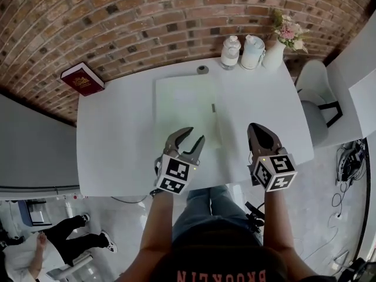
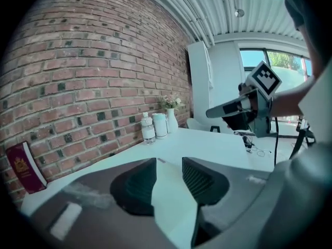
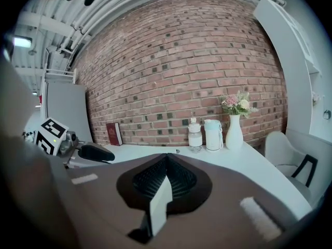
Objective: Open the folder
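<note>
white table under a brick wall bears the pale folder, lying flat mid-table with its long axis running near to far. left gripper, jaws wide and empty, hangs over the folder's near end. right gripper, jaws together, sits just right of it.

A white table stands against a brick wall. A pale folder lies flat at its middle. A red book sits at the far left corner. Along the far edge stand a bottle, a jug and a vase of flowers, side by side. A small grey disc lies just beyond the folder.
</note>
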{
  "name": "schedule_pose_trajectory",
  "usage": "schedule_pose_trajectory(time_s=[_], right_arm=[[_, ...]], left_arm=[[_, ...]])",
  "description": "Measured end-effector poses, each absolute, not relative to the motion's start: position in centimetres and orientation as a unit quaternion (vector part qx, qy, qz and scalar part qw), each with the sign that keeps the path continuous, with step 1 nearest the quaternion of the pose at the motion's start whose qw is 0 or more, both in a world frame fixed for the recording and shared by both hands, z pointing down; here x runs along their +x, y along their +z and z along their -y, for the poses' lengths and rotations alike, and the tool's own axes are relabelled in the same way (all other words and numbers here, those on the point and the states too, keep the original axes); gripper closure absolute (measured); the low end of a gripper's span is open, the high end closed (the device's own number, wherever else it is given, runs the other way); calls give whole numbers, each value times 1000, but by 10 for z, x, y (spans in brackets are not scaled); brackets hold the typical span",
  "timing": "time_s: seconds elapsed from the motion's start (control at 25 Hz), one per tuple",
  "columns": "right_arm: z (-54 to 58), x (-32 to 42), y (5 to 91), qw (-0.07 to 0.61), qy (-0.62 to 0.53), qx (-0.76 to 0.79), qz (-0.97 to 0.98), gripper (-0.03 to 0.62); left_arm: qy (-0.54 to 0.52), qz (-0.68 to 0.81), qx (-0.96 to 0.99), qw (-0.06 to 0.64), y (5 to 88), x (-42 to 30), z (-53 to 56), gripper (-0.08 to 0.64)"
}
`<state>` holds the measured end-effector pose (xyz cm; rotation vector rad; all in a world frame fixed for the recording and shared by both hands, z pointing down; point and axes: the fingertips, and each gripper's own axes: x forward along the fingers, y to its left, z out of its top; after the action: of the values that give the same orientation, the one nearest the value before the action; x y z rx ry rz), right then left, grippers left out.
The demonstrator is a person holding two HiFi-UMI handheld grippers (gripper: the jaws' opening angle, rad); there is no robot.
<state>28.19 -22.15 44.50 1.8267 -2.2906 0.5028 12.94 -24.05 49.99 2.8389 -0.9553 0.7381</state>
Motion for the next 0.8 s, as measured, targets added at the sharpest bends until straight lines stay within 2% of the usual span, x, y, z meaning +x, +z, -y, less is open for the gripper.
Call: schedule_pose_trajectory(time_s=[0.24,0.6,0.8], right_arm=[[209,297,476,84,206,605,765,595],[194,317,505,91,234,601,759,595],[189,326,517,98,244,600,756,595]], left_arm=[[300,287,909,38,541,149,220,381],[404,235,883,-28,592,172,196,365],[464,206,856,-96,615,180,191,356]])
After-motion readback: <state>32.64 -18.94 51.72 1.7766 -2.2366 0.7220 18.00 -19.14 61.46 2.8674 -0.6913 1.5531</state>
